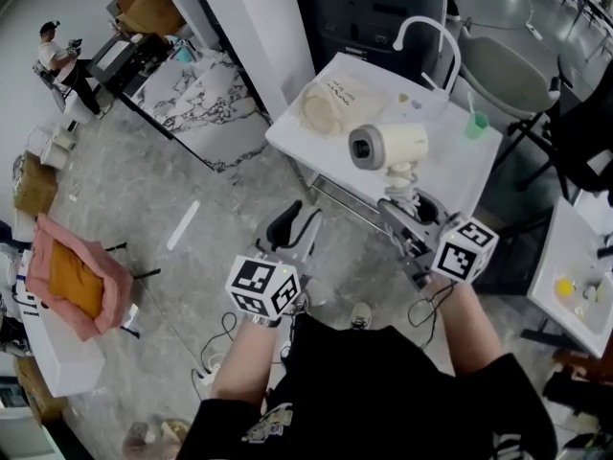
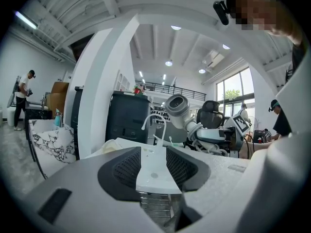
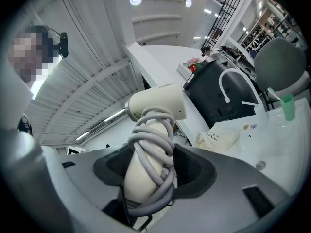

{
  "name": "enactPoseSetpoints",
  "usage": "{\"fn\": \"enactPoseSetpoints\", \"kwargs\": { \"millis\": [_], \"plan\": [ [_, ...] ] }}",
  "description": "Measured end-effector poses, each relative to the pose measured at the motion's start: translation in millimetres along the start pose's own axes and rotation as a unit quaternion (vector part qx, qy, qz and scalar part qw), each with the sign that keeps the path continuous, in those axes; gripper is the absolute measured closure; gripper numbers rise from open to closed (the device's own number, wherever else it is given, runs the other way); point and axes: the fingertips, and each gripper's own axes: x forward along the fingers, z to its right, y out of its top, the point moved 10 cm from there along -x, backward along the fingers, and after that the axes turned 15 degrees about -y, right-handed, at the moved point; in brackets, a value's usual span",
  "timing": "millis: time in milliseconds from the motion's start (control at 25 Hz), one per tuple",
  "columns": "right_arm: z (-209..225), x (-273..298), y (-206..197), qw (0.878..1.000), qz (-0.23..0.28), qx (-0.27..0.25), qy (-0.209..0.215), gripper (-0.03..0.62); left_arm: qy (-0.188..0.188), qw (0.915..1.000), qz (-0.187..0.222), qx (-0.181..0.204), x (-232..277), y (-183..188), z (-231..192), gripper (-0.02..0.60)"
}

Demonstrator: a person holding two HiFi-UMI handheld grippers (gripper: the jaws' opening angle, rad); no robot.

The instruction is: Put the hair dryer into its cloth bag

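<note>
White table (image 1: 458, 166) — right claw (image 3: 150, 171) clamps hair dryer (image 1: 388, 147) by handle; left claw (image 2: 153, 166) gapes empty.

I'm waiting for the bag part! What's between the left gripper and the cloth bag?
Only floor and bare table separate left gripper and cloth bag, in head view.

The head camera looked steeply down on the white desk (image 1: 458, 172), while the cameras on the left claw (image 2: 154, 165) and right claw (image 3: 151, 171) looked level from near, all sharing the hair dryer (image 1: 388, 147).
</note>
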Motion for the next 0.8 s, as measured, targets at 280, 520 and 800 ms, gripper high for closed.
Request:
{"fn": "enactPoseSetpoints", "kwargs": {
  "millis": [280, 520, 800],
  "plan": [
    [-4, 26, 5, 1.0, 0.003, 0.0, -0.018, 0.35, -0.009, 0.9999, 0.0, -0.004, -2, 4, -35, 0.43],
    [-18, 60, 4, 0.999, 0.014, 0.006, -0.042, 0.35, -0.03, 0.9995, 0.003, -0.009, -9, 7, -80, 0.428],
    [-55, 116, 14, 0.997, 0.042, -0.002, -0.063, 0.35, -0.061, 0.9981, -0.007, -0.005, -27, 27, -151, 0.428]
  ]
}}
